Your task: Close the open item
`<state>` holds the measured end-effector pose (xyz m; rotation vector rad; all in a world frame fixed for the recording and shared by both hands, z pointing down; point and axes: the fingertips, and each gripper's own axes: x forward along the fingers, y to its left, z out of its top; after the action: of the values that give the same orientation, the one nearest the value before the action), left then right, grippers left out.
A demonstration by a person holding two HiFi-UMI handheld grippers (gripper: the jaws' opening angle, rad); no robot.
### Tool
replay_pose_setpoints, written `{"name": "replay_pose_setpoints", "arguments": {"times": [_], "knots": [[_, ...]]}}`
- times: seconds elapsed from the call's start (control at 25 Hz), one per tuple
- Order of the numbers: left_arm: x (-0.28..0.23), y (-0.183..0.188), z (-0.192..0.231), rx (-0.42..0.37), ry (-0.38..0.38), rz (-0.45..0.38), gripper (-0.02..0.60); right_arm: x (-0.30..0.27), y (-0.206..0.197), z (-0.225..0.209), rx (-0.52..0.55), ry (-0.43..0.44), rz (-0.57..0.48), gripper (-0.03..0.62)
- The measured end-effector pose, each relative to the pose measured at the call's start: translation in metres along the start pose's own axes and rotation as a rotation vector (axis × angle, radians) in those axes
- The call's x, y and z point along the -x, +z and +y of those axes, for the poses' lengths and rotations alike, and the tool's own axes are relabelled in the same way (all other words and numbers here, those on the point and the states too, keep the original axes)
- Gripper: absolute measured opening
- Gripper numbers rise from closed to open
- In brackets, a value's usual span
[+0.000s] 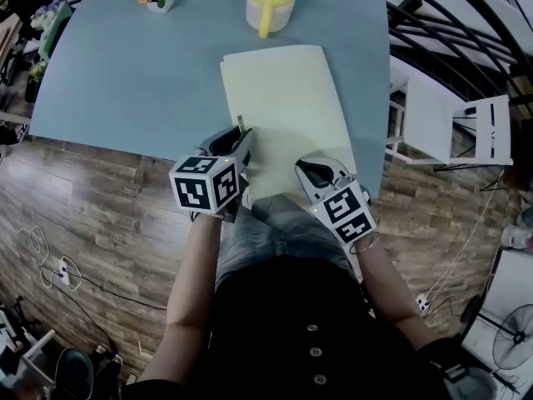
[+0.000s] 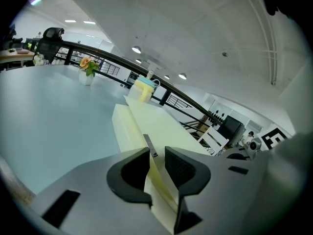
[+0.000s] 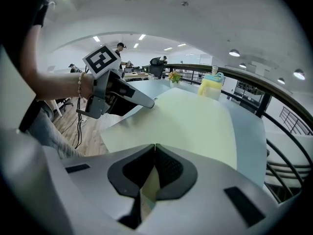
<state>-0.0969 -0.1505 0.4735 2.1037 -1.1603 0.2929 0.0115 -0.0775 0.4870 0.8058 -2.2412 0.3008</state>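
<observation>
L gripper (image 2: 156, 153) clamps the yellow folder (image 1: 287, 90) at its spine side to steady it. R gripper (image 3: 154, 151) pinches the cover (image 3: 195, 121) at its near edge, prob. to swing it shut.

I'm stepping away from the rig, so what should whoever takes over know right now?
Left gripper: jaws closed on the left edge of the folder.
Right gripper: shut on the folder's near edge.
Folder: flat on the blue table, its near end overhanging the table's edge.
Done: both grips taken; the cover looks down.
Left: check it is fully closed, then release.
</observation>
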Motion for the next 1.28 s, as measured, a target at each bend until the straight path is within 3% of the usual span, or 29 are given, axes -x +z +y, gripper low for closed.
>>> {"name": "replay_pose_setpoints", "arguments": {"times": [0.28,0.64,0.92,1.28], "knots": [[0.001,-0.002,0.0,-0.058,0.049,-0.004,0.115,-0.001,-0.001,0.002,-0.006,0.017,0.019,0.005],[0.007,0.0,0.005,-0.069,0.093,-0.018,0.115,-0.002,-0.001,0.003,0.002,0.031,0.028,0.003],[0.005,0.005,0.004,-0.102,0.083,-0.019,0.115,-0.001,0.0,0.003,0.017,0.037,0.029,0.003],[-0.006,0.009,-0.002,-0.206,0.077,0.011,0.044,-0.002,-0.001,0.003,0.006,0.059,0.043,0.005]]}}
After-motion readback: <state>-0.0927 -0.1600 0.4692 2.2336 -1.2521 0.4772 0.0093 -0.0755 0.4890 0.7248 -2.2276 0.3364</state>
